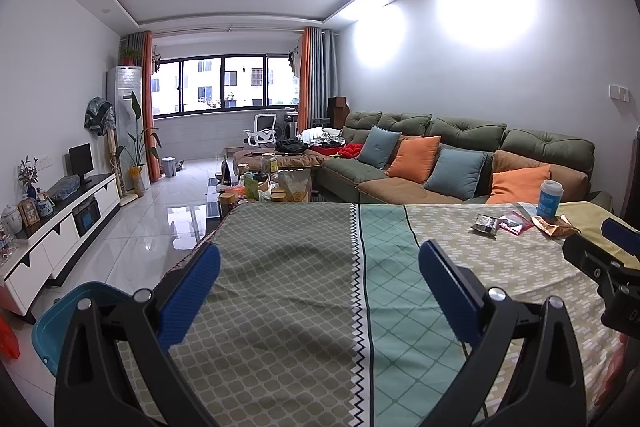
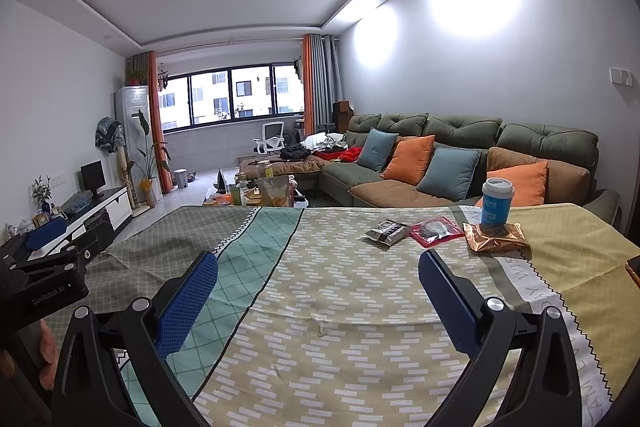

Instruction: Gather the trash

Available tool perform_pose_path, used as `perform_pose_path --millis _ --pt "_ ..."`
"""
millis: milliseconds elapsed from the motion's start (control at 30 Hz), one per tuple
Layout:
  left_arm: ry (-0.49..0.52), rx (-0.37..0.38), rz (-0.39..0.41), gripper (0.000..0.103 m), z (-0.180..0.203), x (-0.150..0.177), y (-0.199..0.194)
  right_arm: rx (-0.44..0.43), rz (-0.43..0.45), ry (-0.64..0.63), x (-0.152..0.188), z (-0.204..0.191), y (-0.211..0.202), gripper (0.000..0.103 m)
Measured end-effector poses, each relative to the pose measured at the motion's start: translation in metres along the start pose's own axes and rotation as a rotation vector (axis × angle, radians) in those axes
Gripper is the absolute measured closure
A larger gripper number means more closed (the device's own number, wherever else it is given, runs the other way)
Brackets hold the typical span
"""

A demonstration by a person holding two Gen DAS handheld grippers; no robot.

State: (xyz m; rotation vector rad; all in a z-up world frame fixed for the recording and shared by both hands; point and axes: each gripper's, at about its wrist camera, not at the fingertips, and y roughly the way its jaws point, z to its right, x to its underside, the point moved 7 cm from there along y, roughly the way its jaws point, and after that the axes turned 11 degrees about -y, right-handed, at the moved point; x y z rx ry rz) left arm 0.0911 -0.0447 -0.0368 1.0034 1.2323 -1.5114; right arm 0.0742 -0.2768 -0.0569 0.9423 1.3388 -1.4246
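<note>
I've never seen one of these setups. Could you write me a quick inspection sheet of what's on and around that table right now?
Surface: patterned tablecloth, a few creases.
Job's things: silver-black wrapper, red packet and copper wrapper lie in a row at the far side; blue paper cup stands upright just behind the copper wrapper.
Clutter: nothing else seen on the cloth.
Grippers: left gripper and right gripper both open, empty, above the cloth.
Cables: nothing seen.
Surroundings: blue bin beside the table's left edge; green sofa behind.
</note>
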Motion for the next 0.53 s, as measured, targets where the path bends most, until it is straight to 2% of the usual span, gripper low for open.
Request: perform_pose_path --millis 233,367,433,533 --pt "0.0 -0.005 -0.025 0.003 0.003 0.003 0.005 0.003 -0.003 -0.003 0.0 0.0 0.001 0.003" --pt "-0.015 -0.004 -0.14 0.003 0.0 0.011 0.023 0.005 -0.037 0.004 0.002 0.004 0.007 0.003" --pt "-0.031 0.01 -0.198 0.003 -0.002 0.015 0.036 0.023 -0.085 0.011 0.007 0.013 0.014 0.003" --pt "-0.034 -0.024 -0.328 0.003 -0.009 0.024 0.068 0.067 -0.203 0.013 0.02 0.035 0.033 0.003"
